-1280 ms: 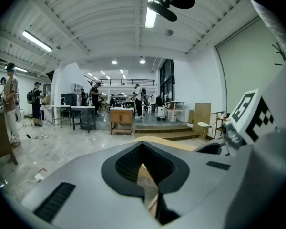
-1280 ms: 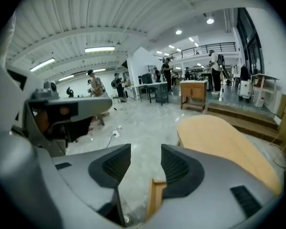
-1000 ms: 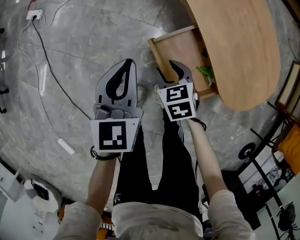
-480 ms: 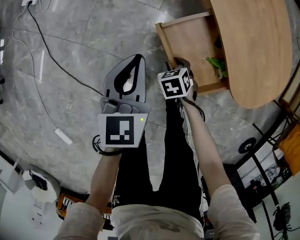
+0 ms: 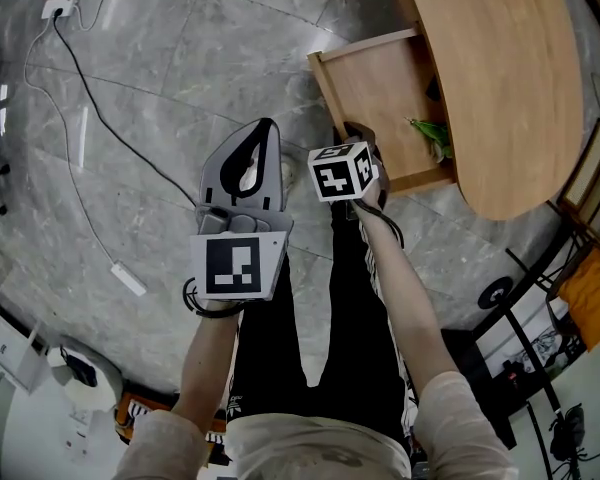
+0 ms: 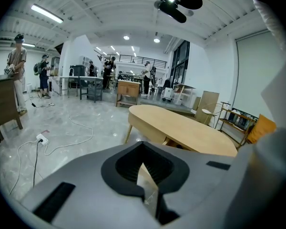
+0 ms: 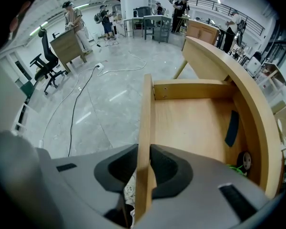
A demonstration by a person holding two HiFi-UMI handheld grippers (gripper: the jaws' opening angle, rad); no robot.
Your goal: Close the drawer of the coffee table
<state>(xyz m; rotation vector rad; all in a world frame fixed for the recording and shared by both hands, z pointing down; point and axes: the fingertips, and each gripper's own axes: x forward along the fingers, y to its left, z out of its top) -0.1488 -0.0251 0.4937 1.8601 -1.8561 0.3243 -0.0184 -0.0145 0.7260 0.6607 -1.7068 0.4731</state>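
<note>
The wooden coffee table (image 5: 500,78) has its drawer (image 5: 380,98) pulled out toward me. My right gripper (image 5: 352,133) points steeply down over the drawer's front panel (image 7: 145,123). Its jaws are closing, one pad on each side of the panel's top edge, and both pads touch the wood. Inside the drawer lie a green thing (image 5: 430,133) and a dark strip (image 7: 232,128). My left gripper (image 5: 263,126) hovers over the floor left of the drawer, shut and holding nothing. In the left gripper view the table (image 6: 190,128) lies ahead of it.
A black cable (image 5: 90,108) runs across the marble floor from a white power strip (image 5: 57,8). A small white object (image 5: 128,280) lies on the floor at left. Chairs and frames (image 5: 590,168) stand right of the table. My legs are below the grippers.
My right gripper dropped, tipped downward and came down over the drawer's front edge, its jaws narrowing onto the panel. My left gripper sank a little.
</note>
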